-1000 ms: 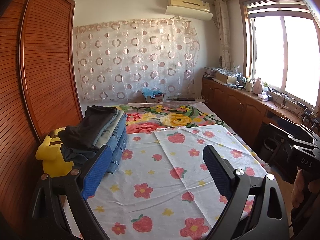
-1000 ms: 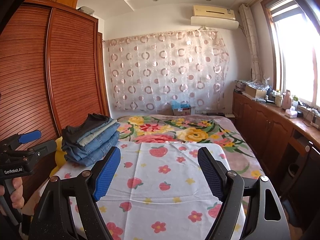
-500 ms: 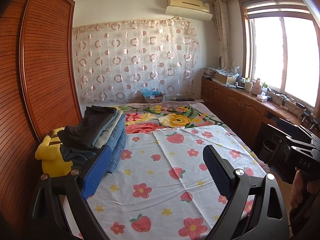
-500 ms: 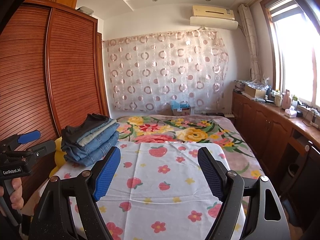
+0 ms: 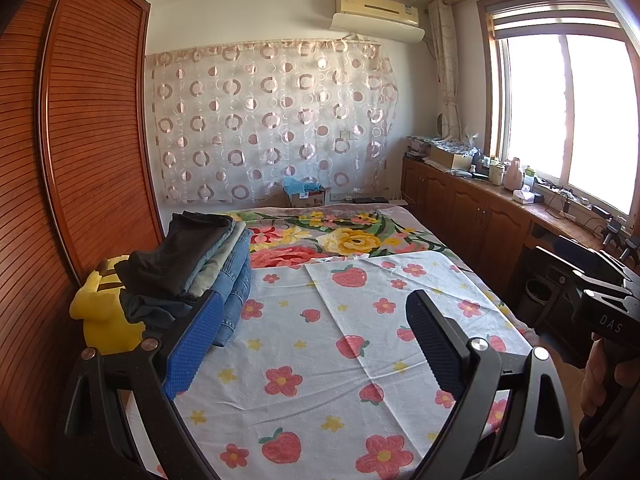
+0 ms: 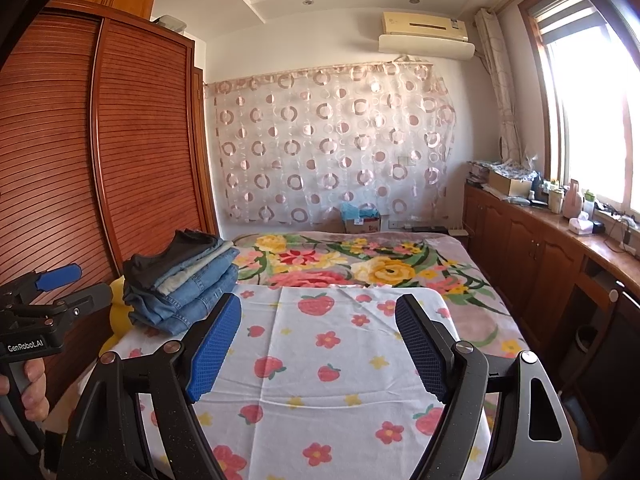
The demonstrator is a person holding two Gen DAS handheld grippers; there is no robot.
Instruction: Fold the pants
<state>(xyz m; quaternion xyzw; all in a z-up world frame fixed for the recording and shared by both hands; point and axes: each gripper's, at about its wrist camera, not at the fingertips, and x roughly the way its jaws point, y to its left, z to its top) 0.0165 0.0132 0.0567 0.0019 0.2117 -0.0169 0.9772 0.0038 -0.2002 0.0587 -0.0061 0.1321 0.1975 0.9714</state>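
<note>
Pants (image 5: 200, 272) sat stacked, apparently folded, at the bed's (image 5: 360, 240) left edge; both grippers (image 5: 312, 340) (image 6: 318, 344) hovered spread, holding nothing.

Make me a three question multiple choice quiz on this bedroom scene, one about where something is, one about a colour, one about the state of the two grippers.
1. Where is the stack of folded denim and dark pants?
A. left side of the bed
B. on the wooden counter
C. on the floor

2. What colour is the plush toy beside the stack?
A. green
B. yellow
C. white

3. How are the left gripper and right gripper?
A. both clamped on pants
B. one holding cloth
C. both open, empty

Answers: 1 A, the stack rests on the strawberry-print sheet by the wardrobe. 2 B, it is bright yellow. 3 C, jaws spread wide with nothing between.
</note>
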